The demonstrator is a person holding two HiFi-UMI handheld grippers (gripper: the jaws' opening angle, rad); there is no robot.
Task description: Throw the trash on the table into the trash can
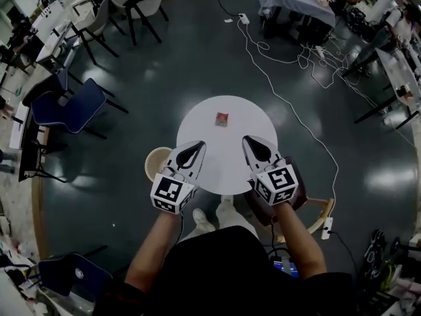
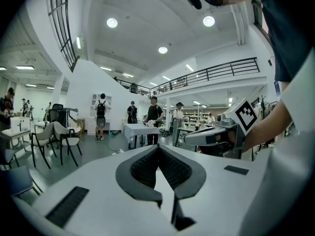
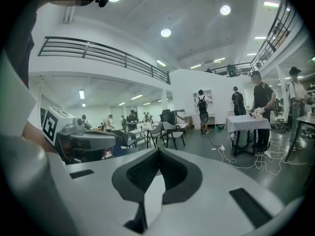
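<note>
1. The table (image 1: pixel 217 147) is round, white and smooth.
2. A small, flat red wrapper (image 1: pixel 222 118) lies near the middle of the table.
3. The round tan trash can (image 1: pixel 155 164) sits on the floor by the table's left edge.
4. The left gripper (image 1: pixel 198 145) and right gripper (image 1: pixel 248 140) have dark ridged pads pressed together, holding nothing, well short of the wrapper.

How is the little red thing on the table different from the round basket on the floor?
The red wrapper is small and squarish; the basket is bigger and round. The wrapper is red, the basket tan. The wrapper lies on the white table, the basket stands on the floor beside it. Neither is held.
</note>
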